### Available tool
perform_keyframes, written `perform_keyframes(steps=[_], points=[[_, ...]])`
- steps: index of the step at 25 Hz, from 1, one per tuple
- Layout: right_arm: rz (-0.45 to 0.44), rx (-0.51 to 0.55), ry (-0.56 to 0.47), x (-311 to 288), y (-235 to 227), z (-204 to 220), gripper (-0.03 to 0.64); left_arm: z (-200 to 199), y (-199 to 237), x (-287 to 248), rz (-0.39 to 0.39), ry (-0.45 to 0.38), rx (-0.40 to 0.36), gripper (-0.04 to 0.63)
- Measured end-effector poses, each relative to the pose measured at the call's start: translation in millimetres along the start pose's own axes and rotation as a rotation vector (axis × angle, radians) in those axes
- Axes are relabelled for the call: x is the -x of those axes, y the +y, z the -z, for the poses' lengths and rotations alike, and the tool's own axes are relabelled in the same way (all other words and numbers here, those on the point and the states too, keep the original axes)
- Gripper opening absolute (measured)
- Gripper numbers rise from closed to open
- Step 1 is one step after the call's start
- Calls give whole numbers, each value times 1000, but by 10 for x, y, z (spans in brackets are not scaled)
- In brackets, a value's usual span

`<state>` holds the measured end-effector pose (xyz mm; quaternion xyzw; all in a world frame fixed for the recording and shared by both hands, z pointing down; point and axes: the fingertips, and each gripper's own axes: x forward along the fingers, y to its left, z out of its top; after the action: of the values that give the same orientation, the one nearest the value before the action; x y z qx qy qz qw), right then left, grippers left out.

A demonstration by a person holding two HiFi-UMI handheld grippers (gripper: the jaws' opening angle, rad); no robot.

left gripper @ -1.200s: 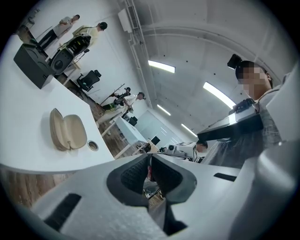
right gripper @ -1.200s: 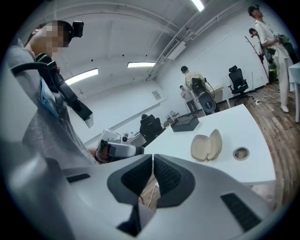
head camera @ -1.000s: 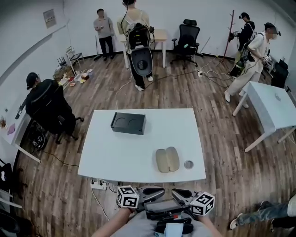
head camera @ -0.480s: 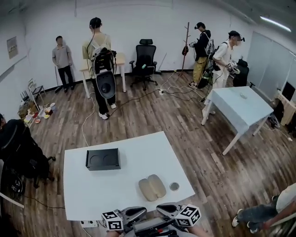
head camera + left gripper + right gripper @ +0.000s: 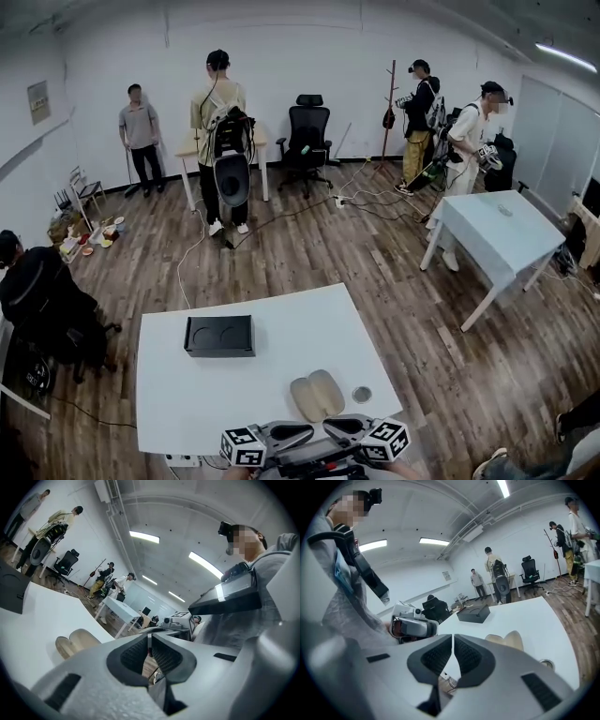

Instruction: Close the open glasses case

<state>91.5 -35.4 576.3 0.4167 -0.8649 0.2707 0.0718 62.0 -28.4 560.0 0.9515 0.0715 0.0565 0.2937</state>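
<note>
The open glasses case [image 5: 317, 395] is beige, and its two oval halves lie side by side on the white table [image 5: 187, 394] near the front right. It shows low at the left in the left gripper view [image 5: 75, 641] and beyond the jaws in the right gripper view [image 5: 506, 641]. My left gripper [image 5: 306, 434] and right gripper [image 5: 332, 428] hang at the table's near edge. Their tips point toward each other, short of the case. Both are shut with nothing between the pads [image 5: 149, 644] [image 5: 453, 648].
A black box [image 5: 219, 336] sits at the back left of the table. A small round metal piece [image 5: 361, 395] lies just right of the case. A second white table [image 5: 497, 225], an office chair [image 5: 309, 127] and several people stand further off. A power strip [image 5: 183, 460] lies on the floor.
The head view has tilted up and swung, so the table sits lower in the picture. Both grippers stay shut at the near edge. The case lies where it was on the table.
</note>
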Motion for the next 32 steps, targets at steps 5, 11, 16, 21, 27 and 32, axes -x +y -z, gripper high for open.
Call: perform_keyframes(steps=[5, 11, 16, 21, 27, 32], points=[[29, 3, 1, -68, -55, 26, 32, 92, 25, 104, -19, 21, -39, 20], [189, -35, 37, -122, -502, 42, 89, 25, 30, 237, -30, -4, -30, 20], [356, -25, 169, -178, -1053, 194, 172, -1, 1, 391, -48, -13, -18, 20], [454, -34, 261, -305, -1503, 326, 173, 65, 4, 529, -69, -30, 8, 20], [546, -42, 379, -377, -1751, 579, 172, 128, 109, 681, -98, -68, 93, 20], [589, -70, 422, -321, -1808, 720, 165, 200, 375, 777, -174, -100, 227, 20]])
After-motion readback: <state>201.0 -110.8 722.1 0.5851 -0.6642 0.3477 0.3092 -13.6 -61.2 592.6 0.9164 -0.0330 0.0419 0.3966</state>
